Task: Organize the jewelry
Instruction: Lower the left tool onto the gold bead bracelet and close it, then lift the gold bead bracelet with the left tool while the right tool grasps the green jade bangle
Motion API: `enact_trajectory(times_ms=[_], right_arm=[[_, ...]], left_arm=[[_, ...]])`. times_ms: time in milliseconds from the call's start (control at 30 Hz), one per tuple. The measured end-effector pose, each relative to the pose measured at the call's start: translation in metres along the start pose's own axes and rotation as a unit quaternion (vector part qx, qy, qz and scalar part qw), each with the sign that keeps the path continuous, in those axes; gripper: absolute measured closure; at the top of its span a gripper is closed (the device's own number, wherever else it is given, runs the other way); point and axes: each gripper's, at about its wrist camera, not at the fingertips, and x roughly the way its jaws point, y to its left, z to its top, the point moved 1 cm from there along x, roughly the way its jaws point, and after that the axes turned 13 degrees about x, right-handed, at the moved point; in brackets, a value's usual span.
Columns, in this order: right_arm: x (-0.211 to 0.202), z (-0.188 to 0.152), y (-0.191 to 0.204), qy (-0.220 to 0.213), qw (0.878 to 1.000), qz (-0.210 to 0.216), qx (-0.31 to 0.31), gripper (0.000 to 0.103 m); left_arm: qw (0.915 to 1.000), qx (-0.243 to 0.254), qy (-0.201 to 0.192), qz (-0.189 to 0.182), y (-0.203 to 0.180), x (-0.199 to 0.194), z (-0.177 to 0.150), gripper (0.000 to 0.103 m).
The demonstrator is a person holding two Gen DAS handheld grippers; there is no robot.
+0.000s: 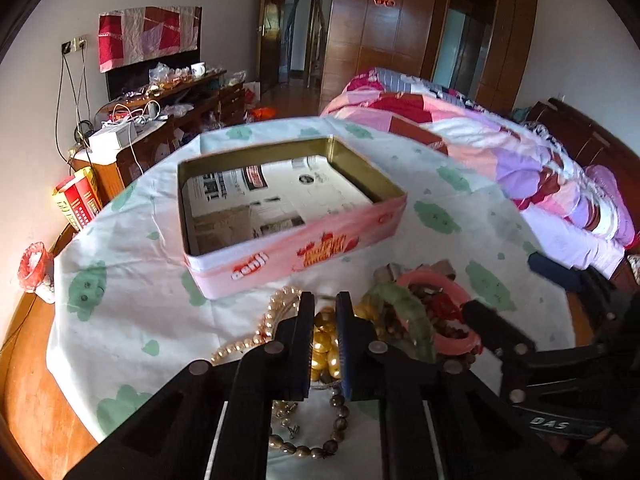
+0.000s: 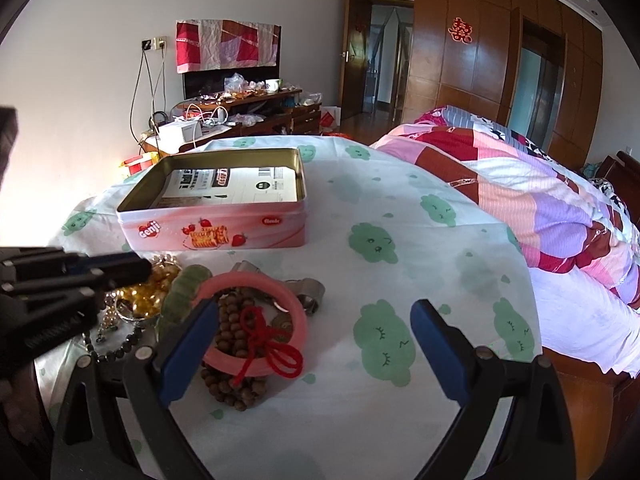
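A heap of jewelry lies on the cloth in front of an open pink biscuit tin (image 1: 296,248) (image 2: 216,228) lined with newspaper. My left gripper (image 1: 325,308) (image 2: 136,270) is shut on a strand of gold beads (image 1: 325,350) (image 2: 150,286) at the heap's left side. Beside it lie a pearl necklace (image 1: 276,308), a green piece (image 2: 180,288) and a pink bangle (image 2: 296,312) around brown wooden beads (image 2: 232,328) and a red cord (image 2: 268,348). My right gripper (image 2: 316,312) stands open, its left finger over the bangle's near left rim, nothing between the pads.
The round table wears a white cloth with green clouds (image 2: 400,208). A dark bead bracelet (image 1: 340,416) lies close under the left gripper. Metal clips (image 2: 312,292) sit behind the bangle. A bed with a patchwork quilt (image 2: 540,184) stands at the right, a cluttered cabinet (image 2: 248,112) behind.
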Motion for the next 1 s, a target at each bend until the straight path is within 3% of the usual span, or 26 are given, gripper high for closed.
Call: enact_trajectory(times_ms=[433, 600, 900, 1000], right_arm=[[0.001, 0.001, 0.003, 0.006, 1.0, 0.015, 0.0, 0.005], [-0.004, 0.007, 0.014, 0.001, 0.999, 0.046, -0.008, 0.005], [0.008, 0.011, 0.049, 0.031, 0.995, 0.076, -0.048, 0.021], [0.016, 0.006, 0.056, 0.049, 0.994, 0.075, -0.062, 0.037]], left_arm=[[0.9972, -0.021, -0.07, 0.018, 0.028, -0.047, 0.031, 0.093], [0.9969, -0.029, -0.054, 0.049, 0.036, -0.039, 0.026, 0.093], [0.9962, -0.054, -0.026, 0.063, 0.053, -0.026, 0.01, 0.093], [0.9964, -0.058, -0.012, 0.06, 0.053, -0.018, 0.004, 0.093]])
